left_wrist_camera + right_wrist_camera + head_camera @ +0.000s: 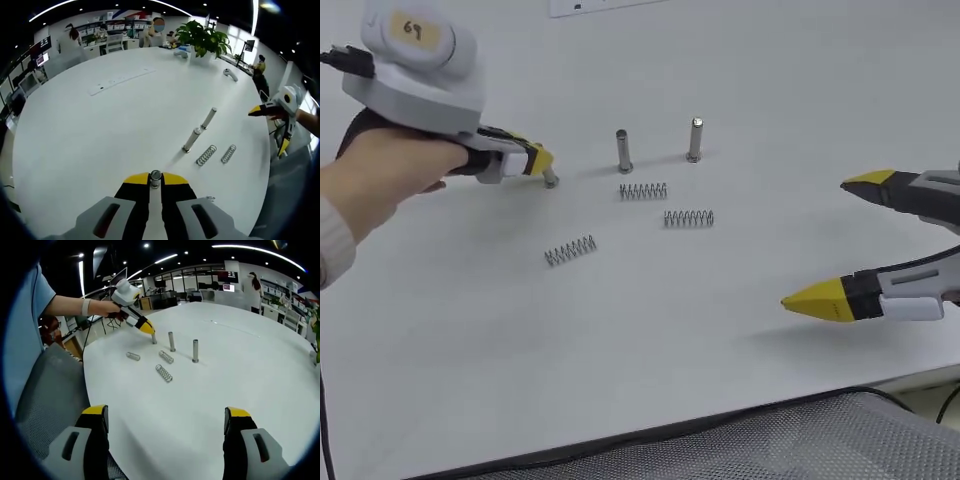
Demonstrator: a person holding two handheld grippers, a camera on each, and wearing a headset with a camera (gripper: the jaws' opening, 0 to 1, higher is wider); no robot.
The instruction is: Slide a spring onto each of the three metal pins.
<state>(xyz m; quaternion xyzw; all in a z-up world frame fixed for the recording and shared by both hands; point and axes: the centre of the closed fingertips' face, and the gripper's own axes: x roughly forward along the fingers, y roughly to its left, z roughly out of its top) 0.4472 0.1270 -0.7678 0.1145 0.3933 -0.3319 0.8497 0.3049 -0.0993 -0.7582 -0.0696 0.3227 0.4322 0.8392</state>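
Note:
Three metal pins stand on the white table. My left gripper [544,164] [155,180] is shut on the left pin [550,180] [155,175] near its top. The middle pin [623,150] [192,139] and the right pin [695,139] [208,118] stand bare. In front of them lie three loose springs: one [643,190] below the middle pin, one [689,217] to its right, one [570,250] nearer the left. My right gripper [815,242] [166,415] hovers open and empty at the right, well away from the springs [163,373].
A grey chair back [770,440] sits below the table's near edge. A flat white keyboard-like strip [117,81] and a potted plant [202,40] are far across the table. Bare tabletop surrounds the pins.

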